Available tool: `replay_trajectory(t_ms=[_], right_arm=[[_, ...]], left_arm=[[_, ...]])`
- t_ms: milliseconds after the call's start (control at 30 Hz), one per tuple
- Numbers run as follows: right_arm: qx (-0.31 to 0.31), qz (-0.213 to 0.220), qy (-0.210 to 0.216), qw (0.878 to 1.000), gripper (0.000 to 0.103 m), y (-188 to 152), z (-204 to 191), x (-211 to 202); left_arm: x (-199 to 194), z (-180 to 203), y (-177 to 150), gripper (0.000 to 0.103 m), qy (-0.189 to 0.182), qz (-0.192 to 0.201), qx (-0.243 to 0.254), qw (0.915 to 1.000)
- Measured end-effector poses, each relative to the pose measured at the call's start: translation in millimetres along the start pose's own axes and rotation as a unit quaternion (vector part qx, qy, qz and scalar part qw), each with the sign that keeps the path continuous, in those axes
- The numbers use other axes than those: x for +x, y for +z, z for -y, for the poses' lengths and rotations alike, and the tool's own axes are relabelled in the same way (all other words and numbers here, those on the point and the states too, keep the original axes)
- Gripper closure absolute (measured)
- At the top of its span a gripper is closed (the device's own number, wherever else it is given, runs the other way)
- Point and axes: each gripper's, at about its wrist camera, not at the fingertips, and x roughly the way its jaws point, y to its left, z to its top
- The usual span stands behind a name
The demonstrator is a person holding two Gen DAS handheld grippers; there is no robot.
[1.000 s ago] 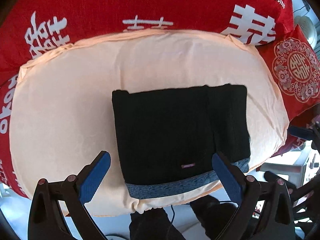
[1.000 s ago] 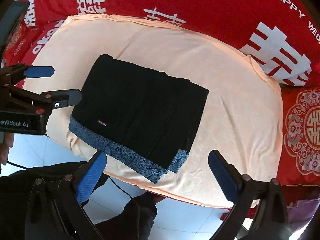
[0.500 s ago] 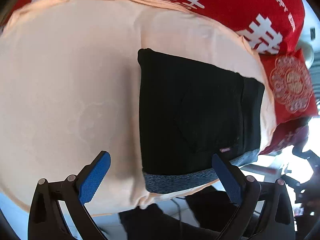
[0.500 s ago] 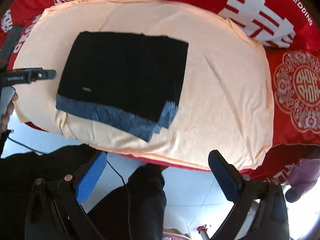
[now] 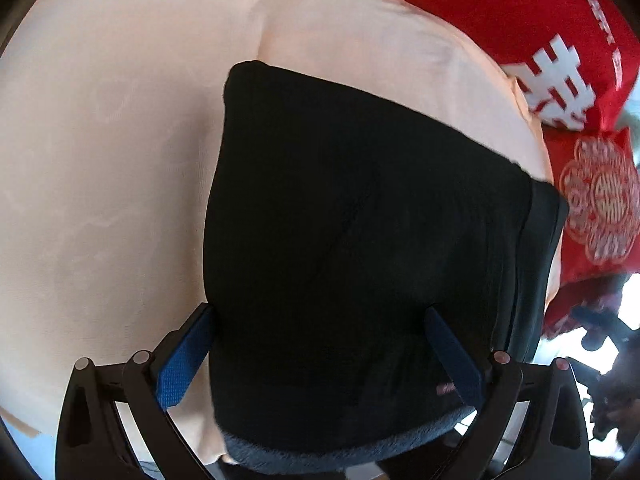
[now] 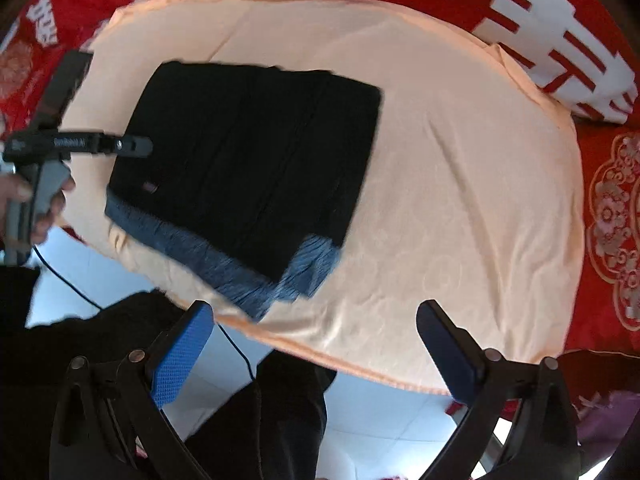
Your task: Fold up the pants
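Going left to right: our left gripper (image 5: 320,354) is spread wide and empty, sitting low right over the near-left part of the folded black pants with the blue-grey waistband (image 6: 248,160) — one blue pad is just off the left edge of the fabric, the other is over it near the small pink label (image 5: 446,389). Can't tell if the pads actually touch the cloth or just hover. In the right wrist view you can see that same gripper coming in from the left side of the bundle.

The pants are lying on the peach-coloured sheet (image 6: 440,208), toward its near-left part, with the red wedding-print bedding (image 6: 560,40) behind and to the right. They're already a compact rectangle, several layers stacked, waistband along the near edge and sticking out a bit at the near-right corner.

Our right gripper (image 6: 316,340) is also spread and holding nothing, held back off the near edge of the sheet, well apart from the pants.

So we'd say the folding is basically done — what's left is maybe one more tidy-up or a last fold of that loose corner.
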Motion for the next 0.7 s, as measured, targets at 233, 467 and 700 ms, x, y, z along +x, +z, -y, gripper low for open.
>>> replay_trajectory(t_ms=[233, 467, 700], right_arm=[[0.124, 0.016, 0.105, 0.987, 0.001, 19, 48, 41], [0.136, 0.043, 0.198, 0.970, 0.001, 51, 39, 88], [0.102, 0.068, 0.225, 0.967, 0.004, 66, 12, 101]], left_arm=[[4, -7, 1, 0.000, -0.020, 0.001, 0.016, 0.9997], [5, -7, 4, 0.000, -0.015, -0.005, 0.015, 0.9998], [11, -8, 14, 0.000, -0.029, -0.023, 0.007, 0.9993]])
